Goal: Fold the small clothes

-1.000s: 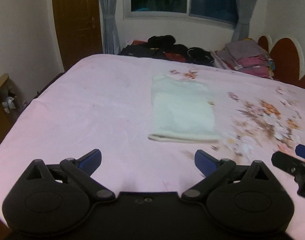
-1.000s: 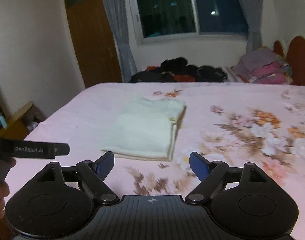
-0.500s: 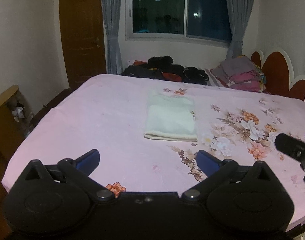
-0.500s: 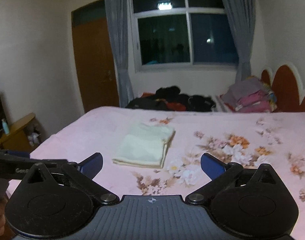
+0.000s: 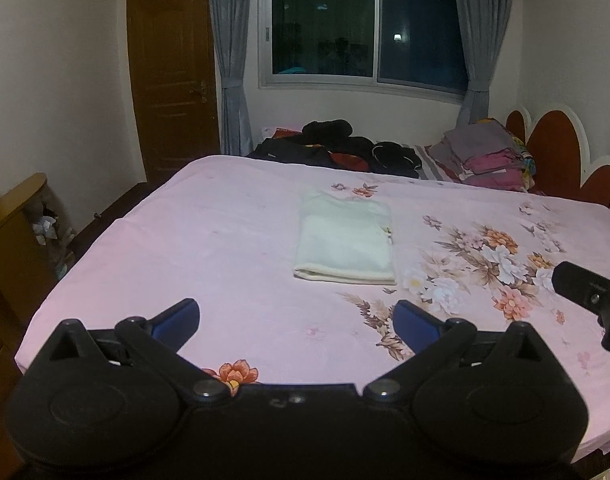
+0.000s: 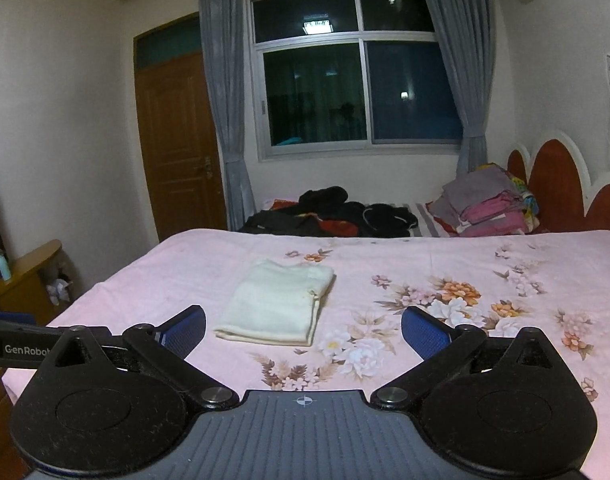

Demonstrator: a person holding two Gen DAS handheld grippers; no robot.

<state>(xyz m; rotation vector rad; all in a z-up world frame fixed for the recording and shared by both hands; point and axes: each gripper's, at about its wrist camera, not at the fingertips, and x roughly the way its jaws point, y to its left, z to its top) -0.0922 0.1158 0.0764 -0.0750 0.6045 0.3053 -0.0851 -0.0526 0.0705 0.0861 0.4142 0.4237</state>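
Here my left claw (image 5: 297, 314) stands spread wide with nothing between its blue pads, hanging over the near edge of the bed (image 5: 233, 240). My right claw (image 6: 303, 326) is spread just as wide and is likewise empty, above the same pink, flower-printed cover. The folded cream garment (image 5: 347, 250) lies flat on the bed ahead of both claws, well apart from them, its thick folded edge toward me; from the right wrist it (image 6: 279, 306) sits a little left of the middle. The only writing I can read is on the side of my left tool, at the left edge of the right wrist view: white letters "GenRobot" (image 6: 27, 350), with the end cut off behind my own claw's linkage. At the far side of the bed lies a heap of dark clothes (image 5: 337, 150), and to its right a stack of folded grey and pink clothes (image 5: 487, 158) beside the red scalloped headboard (image 5: 557, 148). Behind them are a dark window (image 6: 357, 84) with grey curtains and a brown door (image 6: 177, 140).
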